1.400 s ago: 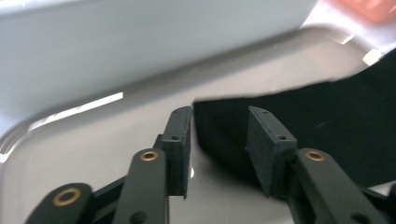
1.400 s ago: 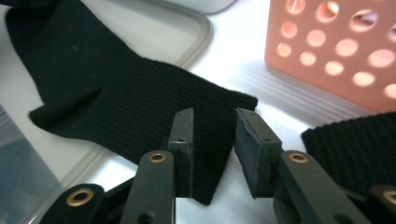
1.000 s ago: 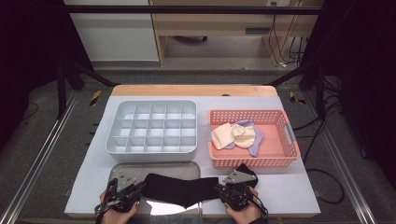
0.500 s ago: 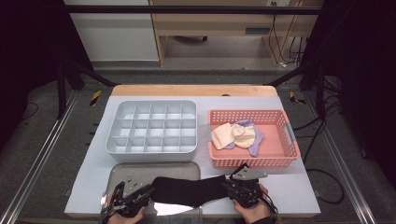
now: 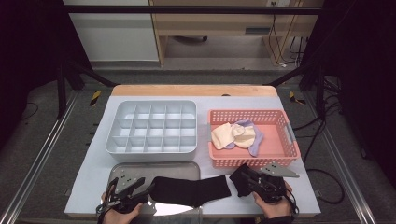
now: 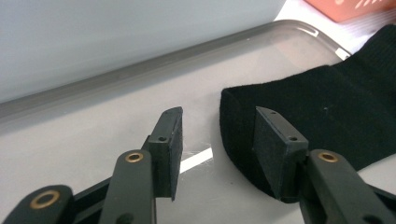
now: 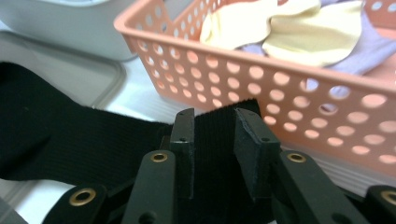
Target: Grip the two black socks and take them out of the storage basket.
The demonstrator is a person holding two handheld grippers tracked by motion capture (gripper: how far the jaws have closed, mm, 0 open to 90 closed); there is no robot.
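Observation:
A black sock lies stretched along the table's front edge, its toe end on a flat metal tray. My left gripper stands open at the toe end. In the left gripper view the left gripper has one jaw over the black sock's edge and the other over bare tray. My right gripper is shut on the sock's cuff end, right of the tray. In the right gripper view, ribbed black sock fabric fills the gap between the right gripper's jaws.
A grey box with several compartments sits behind the tray. To its right stands a pink perforated basket, just beyond my right gripper, holding a cream sock and a lavender one.
The left gripper has opened and let go of the toe end. The right gripper has pulled the cuff end to the right, off the tray, towards the basket's front.

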